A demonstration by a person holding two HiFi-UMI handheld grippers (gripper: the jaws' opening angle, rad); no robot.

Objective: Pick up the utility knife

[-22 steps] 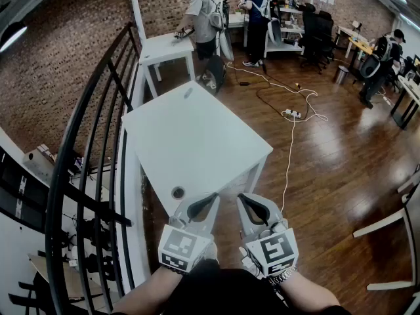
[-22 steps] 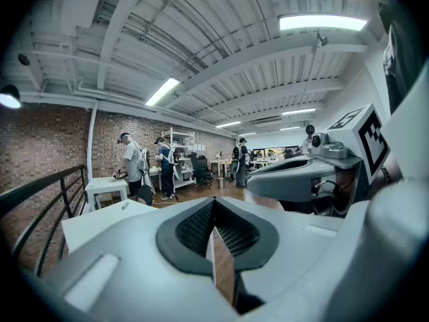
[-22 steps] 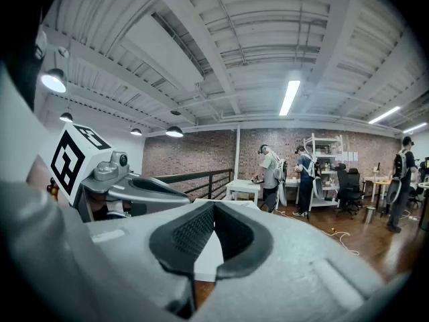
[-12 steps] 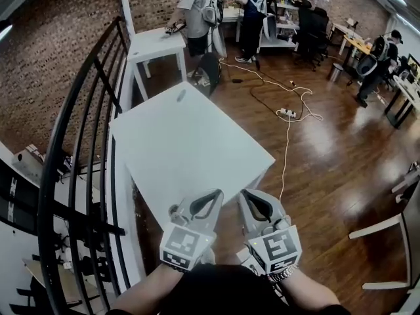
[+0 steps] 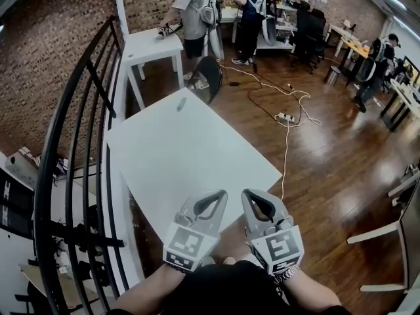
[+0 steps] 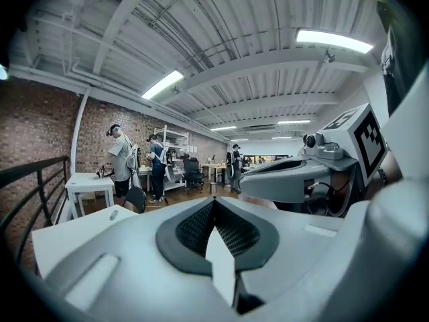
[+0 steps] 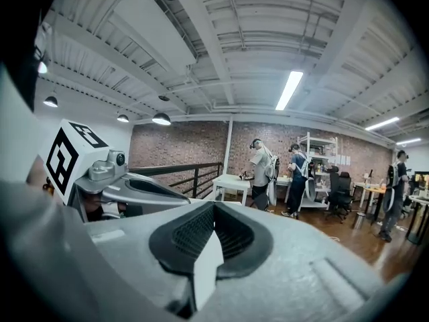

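The utility knife, a small grey oblong, lies near the far end of the white table; in the left gripper view the knife shows small and far ahead. My left gripper and right gripper hover side by side over the table's near corner, far short of the knife. Both point roughly level and are shut with nothing between their jaws. The left gripper sees the right one beside it. From the right gripper, the left one shows the same way.
A black railing runs along the table's left side. A second white table stands behind, with people working at it and a black chair close by. A cable and power strip lie on the wooden floor at right.
The view has drawn nearer to the table, which now fills more of the frame. Both grippers stay shut, side by side at its near corner.
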